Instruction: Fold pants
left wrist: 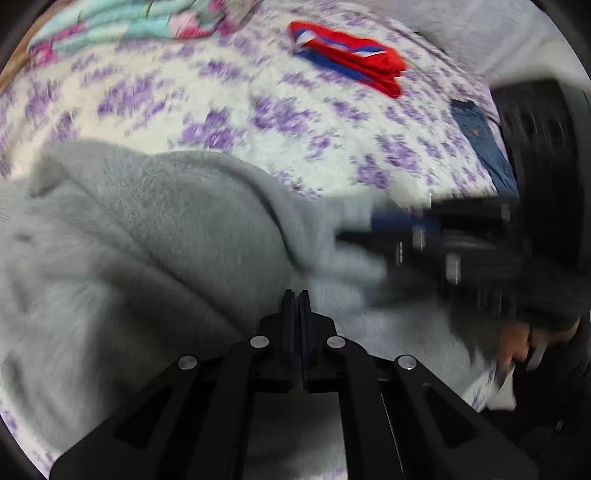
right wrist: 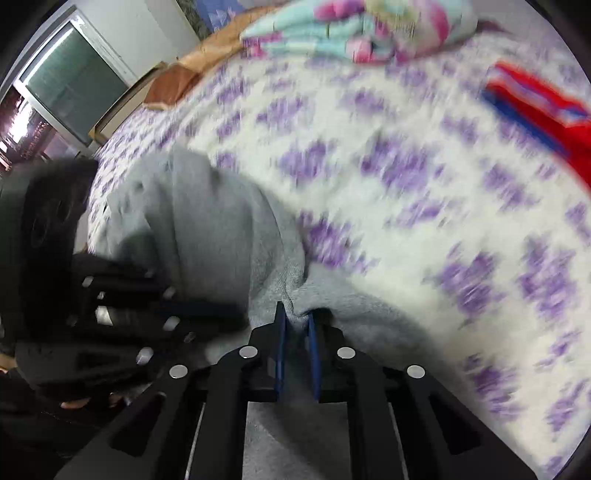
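Observation:
The grey fleece pants [left wrist: 147,236] lie bunched on a bed with a white and purple flowered cover [left wrist: 221,96]. My left gripper [left wrist: 298,295] has its jaws pressed together just over the grey fabric; no cloth shows between them. My right gripper [right wrist: 297,314] is shut on a pinched fold of the grey pants [right wrist: 207,221]. The right gripper also shows in the left wrist view [left wrist: 369,229], blurred, at the pants' right edge. The left gripper shows in the right wrist view [right wrist: 236,314] at the left, close beside the right one.
A folded red and blue garment [left wrist: 351,55] lies further back on the bed, also in the right wrist view [right wrist: 546,114]. A blue jeans piece [left wrist: 484,144] lies at the bed's right edge. A teal and pink flowered blanket [right wrist: 351,33] is at the head. A window [right wrist: 74,85] is far left.

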A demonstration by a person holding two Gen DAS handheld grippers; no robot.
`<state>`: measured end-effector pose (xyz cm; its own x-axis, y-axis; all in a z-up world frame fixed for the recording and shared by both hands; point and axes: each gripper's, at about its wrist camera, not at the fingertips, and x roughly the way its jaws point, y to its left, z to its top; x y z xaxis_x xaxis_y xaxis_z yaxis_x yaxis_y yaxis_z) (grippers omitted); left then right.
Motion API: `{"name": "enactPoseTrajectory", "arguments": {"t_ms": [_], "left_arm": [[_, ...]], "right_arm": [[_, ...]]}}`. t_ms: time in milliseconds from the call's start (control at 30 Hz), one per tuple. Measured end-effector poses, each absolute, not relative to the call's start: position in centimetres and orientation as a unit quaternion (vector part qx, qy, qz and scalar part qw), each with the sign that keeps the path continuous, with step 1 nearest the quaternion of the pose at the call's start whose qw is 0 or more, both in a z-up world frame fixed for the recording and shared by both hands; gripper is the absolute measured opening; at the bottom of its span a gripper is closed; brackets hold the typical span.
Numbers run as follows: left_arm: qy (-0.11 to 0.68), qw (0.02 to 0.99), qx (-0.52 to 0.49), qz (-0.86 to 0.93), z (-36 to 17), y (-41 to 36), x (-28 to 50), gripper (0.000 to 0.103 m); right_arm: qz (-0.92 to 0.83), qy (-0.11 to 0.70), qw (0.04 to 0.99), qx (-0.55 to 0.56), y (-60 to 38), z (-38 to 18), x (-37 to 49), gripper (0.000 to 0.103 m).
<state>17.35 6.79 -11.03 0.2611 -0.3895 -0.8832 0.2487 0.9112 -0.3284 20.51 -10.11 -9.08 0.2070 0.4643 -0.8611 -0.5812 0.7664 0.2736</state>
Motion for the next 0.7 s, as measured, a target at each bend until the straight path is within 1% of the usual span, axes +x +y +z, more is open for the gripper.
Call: {"name": "enactPoseTrajectory", "arguments": {"t_ms": [33, 100, 167, 233, 267, 300, 333, 400, 500, 567, 600, 700], "left_arm": [[0.572, 0.793, -0.049, -0.204, -10.8, 6.6, 17.0, 0.003], [0.582, 0.789, -0.036, -0.195, -11.6, 6.3, 17.0, 0.003], [0.591, 0.782, -0.046, -0.191, -13.1, 6.5, 17.5, 0.003], [0.593, 0.779, -0.057, -0.194, -13.7, 6.8, 17.7, 0.003], [0.592, 0.780, -0.060, -0.197, -13.8, 7.0, 17.7, 0.003], [0.590, 0.781, -0.059, -0.198, -13.8, 7.0, 17.6, 0.003], [0.590, 0.780, -0.059, -0.199, -13.8, 7.0, 17.6, 0.003], [0.590, 0.779, -0.056, -0.203, -13.5, 6.9, 17.7, 0.003], [0.587, 0.778, -0.063, -0.214, -11.9, 6.8, 18.2, 0.003], [0.571, 0.786, -0.065, -0.225, -10.1, 6.3, 18.9, 0.003], [0.569, 0.786, -0.069, -0.232, -9.7, 6.3, 19.3, 0.004], [0.577, 0.773, -0.084, -0.252, -9.8, 4.6, 22.0, 0.005]], "right_arm": [[0.330, 0.520, 0.785, -0.063, -10.2, -7.7, 21.2, 0.011], [0.318, 0.513, 0.794, -0.069, -10.1, -7.1, 23.2, 0.010], [0.308, 0.538, 0.781, -0.077, -9.6, -8.9, 25.0, 0.010], [0.287, 0.560, 0.769, -0.110, -8.9, -12.3, 26.0, 0.010], [0.290, 0.571, 0.760, -0.110, -8.7, -14.2, 26.4, 0.010], [0.302, 0.562, 0.763, -0.097, -9.0, -14.1, 26.6, 0.010], [0.305, 0.568, 0.759, -0.090, -9.2, -14.1, 26.9, 0.009], [0.310, 0.583, 0.748, -0.072, -9.8, -14.0, 27.4, 0.010], [0.305, 0.583, 0.749, -0.079, -9.9, -12.9, 27.2, 0.018], [0.288, 0.567, 0.767, -0.088, -10.5, -11.1, 26.0, 0.049], [0.280, 0.554, 0.778, -0.090, -11.3, -10.1, 25.4, 0.050], [0.254, 0.518, 0.810, -0.107, -13.4, -6.5, 23.1, 0.050]]}}
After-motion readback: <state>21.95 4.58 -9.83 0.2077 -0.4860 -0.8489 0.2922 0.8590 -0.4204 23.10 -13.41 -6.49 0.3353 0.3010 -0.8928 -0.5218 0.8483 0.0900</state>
